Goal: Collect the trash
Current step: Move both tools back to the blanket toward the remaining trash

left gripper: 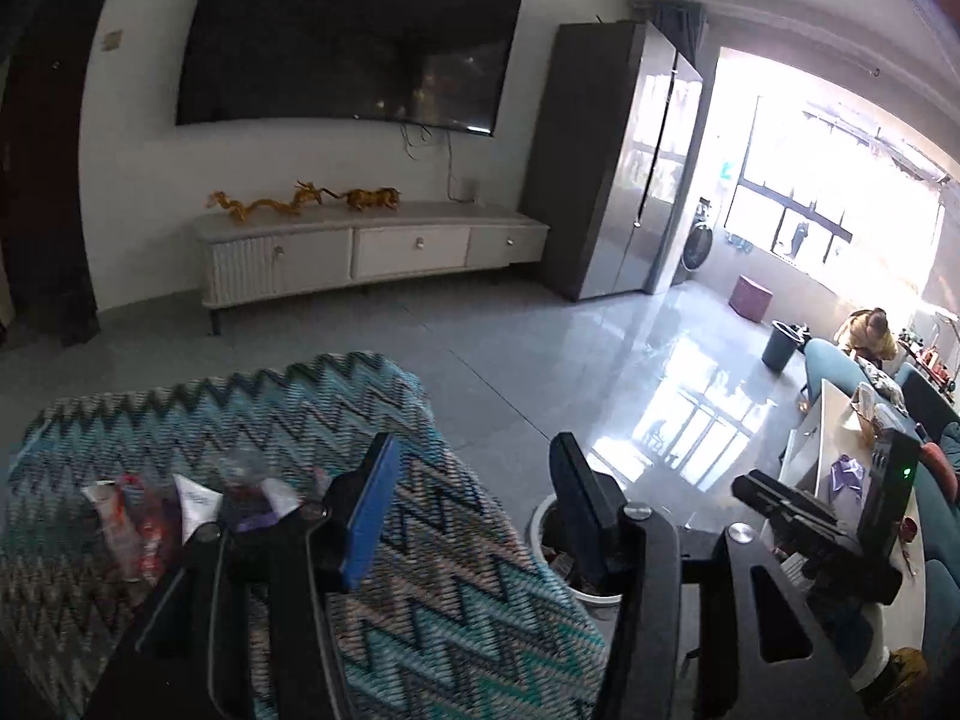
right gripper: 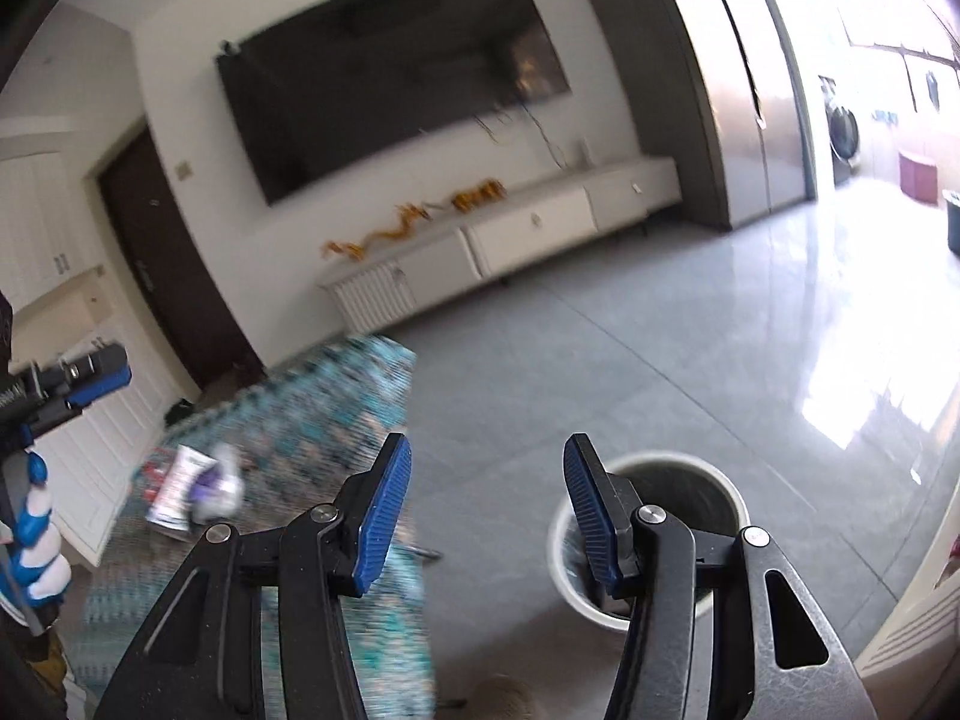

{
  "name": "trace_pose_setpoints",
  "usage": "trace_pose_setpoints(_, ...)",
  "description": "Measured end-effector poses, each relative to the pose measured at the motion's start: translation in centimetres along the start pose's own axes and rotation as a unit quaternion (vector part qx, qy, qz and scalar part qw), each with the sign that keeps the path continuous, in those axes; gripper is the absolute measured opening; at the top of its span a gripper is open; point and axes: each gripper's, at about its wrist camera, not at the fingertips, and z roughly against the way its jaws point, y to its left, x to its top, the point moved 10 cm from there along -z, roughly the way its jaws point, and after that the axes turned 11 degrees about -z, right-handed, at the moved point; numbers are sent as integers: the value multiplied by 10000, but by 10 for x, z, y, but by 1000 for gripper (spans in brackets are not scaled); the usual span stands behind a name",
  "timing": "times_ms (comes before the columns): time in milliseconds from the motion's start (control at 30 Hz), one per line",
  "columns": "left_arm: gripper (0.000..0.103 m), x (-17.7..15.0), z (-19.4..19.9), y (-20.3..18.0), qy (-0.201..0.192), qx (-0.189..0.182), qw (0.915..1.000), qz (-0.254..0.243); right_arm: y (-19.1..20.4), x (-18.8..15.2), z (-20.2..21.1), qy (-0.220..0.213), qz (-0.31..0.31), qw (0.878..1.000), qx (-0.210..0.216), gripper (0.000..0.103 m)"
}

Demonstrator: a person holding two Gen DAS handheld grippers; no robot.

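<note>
Both the left claw (left gripper: pixel 474 480) and right claw (right gripper: pixel 486 480) hang open, empty, tilted downward.

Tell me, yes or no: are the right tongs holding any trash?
No, the right tongs stand open with nothing between them; the wrappers lie on the zigzag cloth.

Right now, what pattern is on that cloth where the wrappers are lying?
The cloth has a zigzag pattern in teal, grey and dark lines, clearest in the left wrist view.

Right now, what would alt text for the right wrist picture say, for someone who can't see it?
The open, empty right gripper hangs above a white trash bin on grey floor. To its left, wrappers lie on a zigzag-patterned cloth; a wall television and white cabinet stand behind.
</note>
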Motion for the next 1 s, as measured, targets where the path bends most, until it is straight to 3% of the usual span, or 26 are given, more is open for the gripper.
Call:
trace_pose_setpoints(200, 50, -21, 102, 66, -378, 580, 9976, 51, 84, -3, 51, -246, 408, 9981, 396, 53)
trace_pose_setpoints(433, 50, -52, 160, 130, -536, 1015, 9921, 501, 152, -10, 86, -247, 860, 9930, 777, 53)
trace_pose_setpoints(767, 48, -87, 161, 160, -303, 1205, 9892, 782, 184, -14, 95, -225, 1069, 9883, 1061, 53)
trace_pose_setpoints(1000, 45, -105, 108, 174, 223, 1160, 9887, 927, 202, -24, 39, 232, 1102, 9858, 1243, 53)
